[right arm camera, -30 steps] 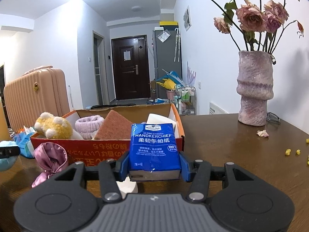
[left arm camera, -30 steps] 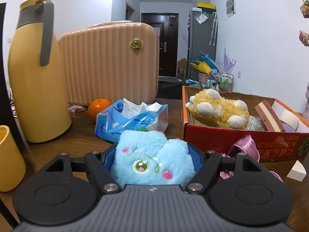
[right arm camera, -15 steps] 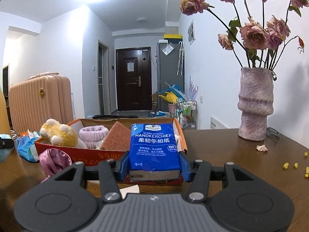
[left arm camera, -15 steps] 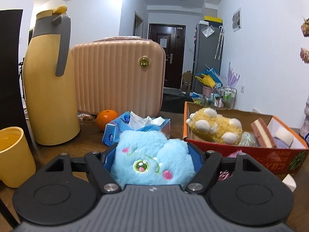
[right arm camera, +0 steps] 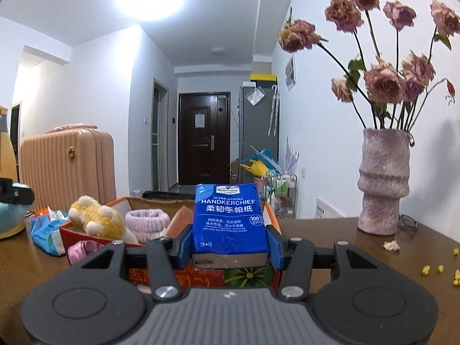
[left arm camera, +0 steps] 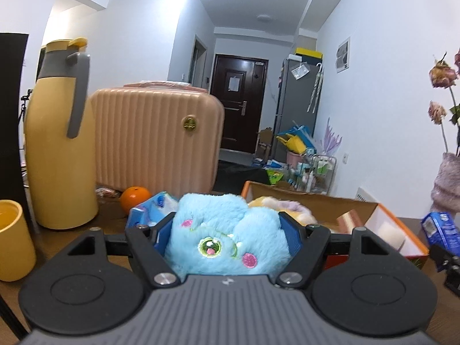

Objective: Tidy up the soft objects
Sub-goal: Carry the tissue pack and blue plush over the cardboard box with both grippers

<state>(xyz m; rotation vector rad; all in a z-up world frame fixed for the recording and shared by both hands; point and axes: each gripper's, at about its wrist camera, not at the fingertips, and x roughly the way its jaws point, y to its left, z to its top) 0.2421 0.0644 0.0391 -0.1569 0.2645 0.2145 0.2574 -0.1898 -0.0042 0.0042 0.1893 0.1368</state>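
as both loads hang near the box:
left gripper (left arm camera: 227, 234): clamped on blue plush (left arm camera: 224, 235); now higher, level with box (left arm camera: 414, 248) rim; drop-in looks next
right gripper (right arm camera: 230, 243): squeezing tissue pack (right arm camera: 228, 221); unmoved before box

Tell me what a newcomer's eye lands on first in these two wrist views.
In the left wrist view, the fluffy light-blue plush toy clamped in the left gripper fills the centre, with the tall yellow thermos jug at the left. In the right wrist view, the right gripper holds a blue handkerchief tissue pack upright before the orange cardboard box, with dried pink roses in a mottled pink vase at the right.
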